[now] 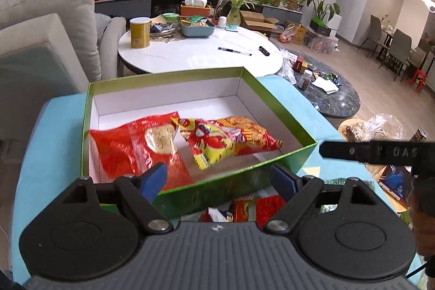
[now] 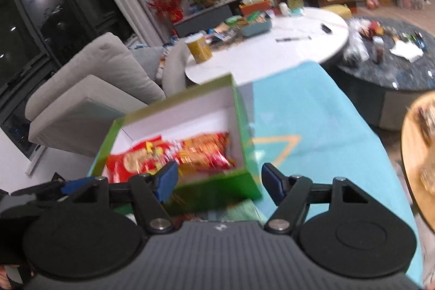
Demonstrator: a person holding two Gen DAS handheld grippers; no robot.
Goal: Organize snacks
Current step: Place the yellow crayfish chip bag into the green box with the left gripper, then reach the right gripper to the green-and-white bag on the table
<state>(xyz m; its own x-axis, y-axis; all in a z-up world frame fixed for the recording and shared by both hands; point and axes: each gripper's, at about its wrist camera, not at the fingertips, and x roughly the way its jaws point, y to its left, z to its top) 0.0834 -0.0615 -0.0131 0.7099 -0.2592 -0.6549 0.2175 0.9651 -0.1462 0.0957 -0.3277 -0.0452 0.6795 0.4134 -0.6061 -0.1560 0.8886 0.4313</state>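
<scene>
A green box (image 1: 168,76) with a white inside stands open on the teal cloth (image 1: 312,110). In it lie a red snack packet (image 1: 136,146), a red-and-yellow packet (image 1: 209,143) and an orange-red packet (image 1: 250,132). More packets (image 1: 250,208) lie in front of the box, partly hidden under my left gripper (image 1: 218,181), which hangs open and empty over the box's near wall. In the right wrist view the box (image 2: 174,99) is to the left, and my right gripper (image 2: 220,181) stands open at its near right corner with nothing between its fingers.
Behind the box a white round table (image 1: 204,56) carries a yellow can (image 1: 140,33), a blue basket (image 1: 197,30) and pens. A grey sofa (image 1: 49,26) stands at left. A dark round table (image 1: 334,99) and a wooden stool (image 2: 413,154) with bags are at right.
</scene>
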